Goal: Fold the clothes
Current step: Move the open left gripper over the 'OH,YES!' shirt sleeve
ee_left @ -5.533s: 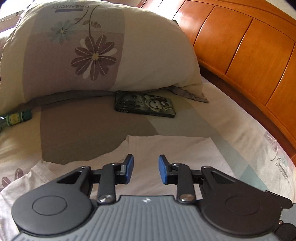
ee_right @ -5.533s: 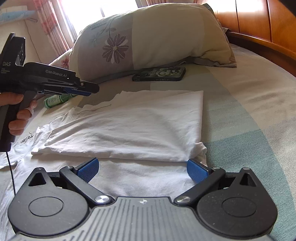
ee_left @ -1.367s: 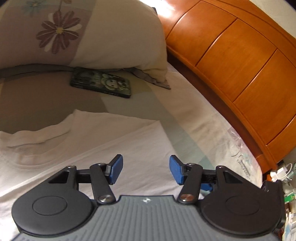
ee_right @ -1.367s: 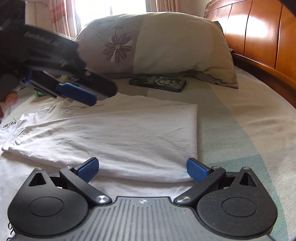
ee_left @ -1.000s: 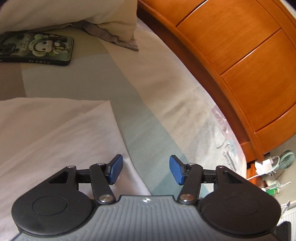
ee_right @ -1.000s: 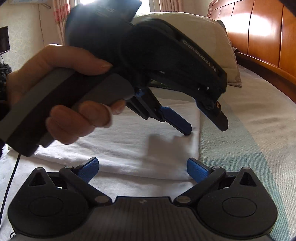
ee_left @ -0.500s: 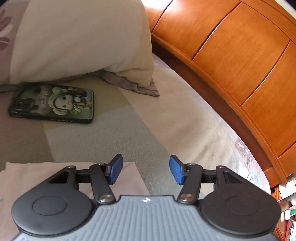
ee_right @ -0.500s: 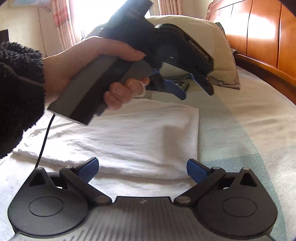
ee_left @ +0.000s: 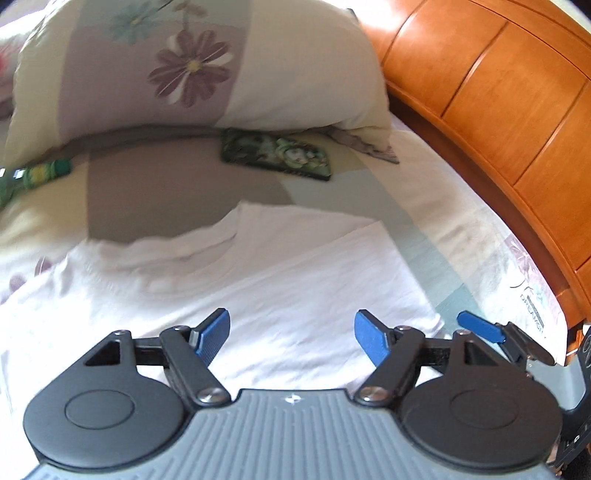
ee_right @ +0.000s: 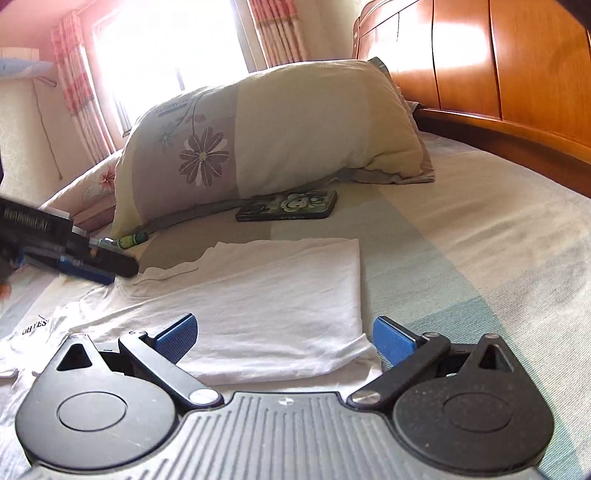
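Big pillow (ee_right: 273, 144) with a purple flower print sits propped at the head of the bed, close to the wooden headboard (ee_right: 498, 62). A phone (ee_right: 288, 206) in a cartoon monkey case lies flat on the sheet (ee_right: 480, 236), right at the pillow's lower edge. Off to the pillow's left corner there's a little green bottle (ee_right: 129, 240) on its side. Sheet is patchwork blocks of cream, grey and pale teal. Bright window (ee_right: 166, 48) with pink curtains (ee_right: 280, 33) behind it all, pretty blown out.
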`<action>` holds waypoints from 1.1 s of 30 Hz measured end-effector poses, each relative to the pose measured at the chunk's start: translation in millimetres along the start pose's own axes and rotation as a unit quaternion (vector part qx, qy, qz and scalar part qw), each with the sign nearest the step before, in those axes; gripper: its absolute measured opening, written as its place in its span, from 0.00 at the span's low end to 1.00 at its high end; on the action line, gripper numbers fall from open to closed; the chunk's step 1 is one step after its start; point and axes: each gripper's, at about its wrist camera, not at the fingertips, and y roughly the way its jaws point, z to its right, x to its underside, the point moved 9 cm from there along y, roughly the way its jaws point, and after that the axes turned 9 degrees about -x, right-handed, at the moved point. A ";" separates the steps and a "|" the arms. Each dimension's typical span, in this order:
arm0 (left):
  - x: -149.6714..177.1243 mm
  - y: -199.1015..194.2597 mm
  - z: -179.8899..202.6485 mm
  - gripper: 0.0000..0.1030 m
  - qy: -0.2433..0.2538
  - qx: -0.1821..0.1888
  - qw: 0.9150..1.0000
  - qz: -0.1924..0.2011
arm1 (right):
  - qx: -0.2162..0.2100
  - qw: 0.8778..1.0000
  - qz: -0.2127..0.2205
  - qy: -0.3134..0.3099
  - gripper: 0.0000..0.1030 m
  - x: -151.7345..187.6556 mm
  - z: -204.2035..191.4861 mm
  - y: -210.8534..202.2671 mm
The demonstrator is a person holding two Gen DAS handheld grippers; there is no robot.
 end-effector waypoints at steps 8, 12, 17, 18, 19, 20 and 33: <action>67.0 -11.0 -71.7 0.71 -0.080 -0.036 0.996 0.032 | -0.024 1.000 -0.001 0.003 1.00 0.5 -24.7 6.6; 55.9 -29.4 -83.0 0.71 -0.090 -0.037 0.993 0.065 | -0.029 1.000 -0.009 -0.005 1.00 5.3 -31.4 9.5; 49.5 -7.1 -103.6 0.73 -0.106 -0.081 0.990 0.047 | -0.029 0.999 -0.024 -0.018 1.00 12.1 -36.4 14.4; 51.1 -1.9 -109.0 0.69 -0.111 -0.095 0.988 0.041 | -0.031 0.999 -0.023 -0.015 1.00 12.2 -36.6 14.6; 51.8 -5.3 -112.7 0.66 -0.122 -0.095 0.987 0.046 | -0.032 0.999 -0.023 -0.012 1.00 12.4 -36.8 14.8; 52.4 -8.8 -116.3 0.67 -0.133 -0.095 0.985 0.051 | -0.035 0.999 -0.024 -0.006 1.00 12.6 -36.8 15.0; 97.6 -51.3 -130.9 0.71 -0.165 -0.083 0.979 0.084 | -0.068 0.997 -0.029 -0.013 1.00 23.1 -71.9 16.7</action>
